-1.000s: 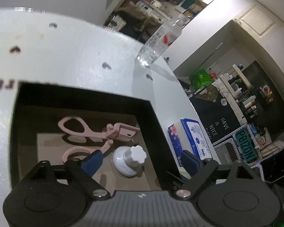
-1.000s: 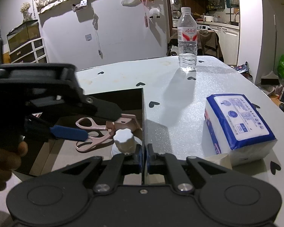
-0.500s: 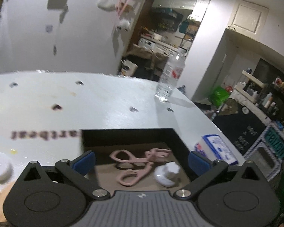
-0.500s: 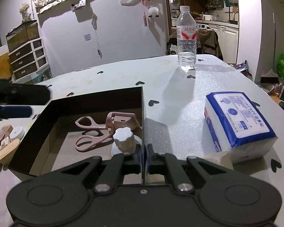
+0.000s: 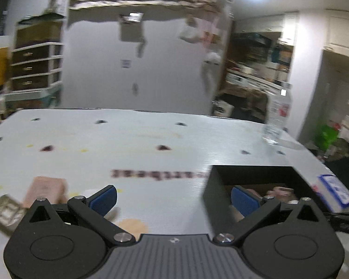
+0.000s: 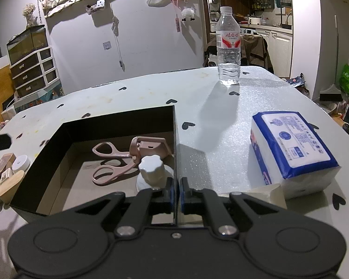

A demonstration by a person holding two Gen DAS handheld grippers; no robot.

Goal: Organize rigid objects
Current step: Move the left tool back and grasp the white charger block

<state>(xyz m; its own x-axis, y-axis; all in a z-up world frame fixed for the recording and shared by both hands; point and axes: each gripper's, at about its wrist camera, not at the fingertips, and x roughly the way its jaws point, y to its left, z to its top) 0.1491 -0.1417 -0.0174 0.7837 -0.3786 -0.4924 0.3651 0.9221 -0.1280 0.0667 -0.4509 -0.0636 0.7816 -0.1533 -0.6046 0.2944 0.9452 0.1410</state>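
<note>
A black open box (image 6: 118,121) sits on the white table (image 6: 221,121). Inside lie a pink scissor-like tool (image 6: 118,160) and a white knobbed jar (image 6: 152,168). My right gripper (image 6: 177,194) is shut on the box's near right wall and holds it. My left gripper (image 5: 173,198) is open and empty above the table, left of the box (image 5: 251,174). Small items lie left of the box: a brown box (image 6: 4,161), a white round puck (image 6: 21,162) and a wooden-lidded piece (image 6: 10,182). The left wrist view is blurred; a pink box (image 5: 45,189) shows at its lower left.
A clear water bottle (image 6: 228,48) stands at the table's far edge. A blue and white tissue pack (image 6: 290,148) lies right of the box, also in the left wrist view (image 5: 335,191). A drawer unit (image 6: 32,69) stands beyond the table's left side.
My left gripper has pulled out of the box and swung left over the table. The right gripper stays shut on the box wall. The box contents have not moved.
</note>
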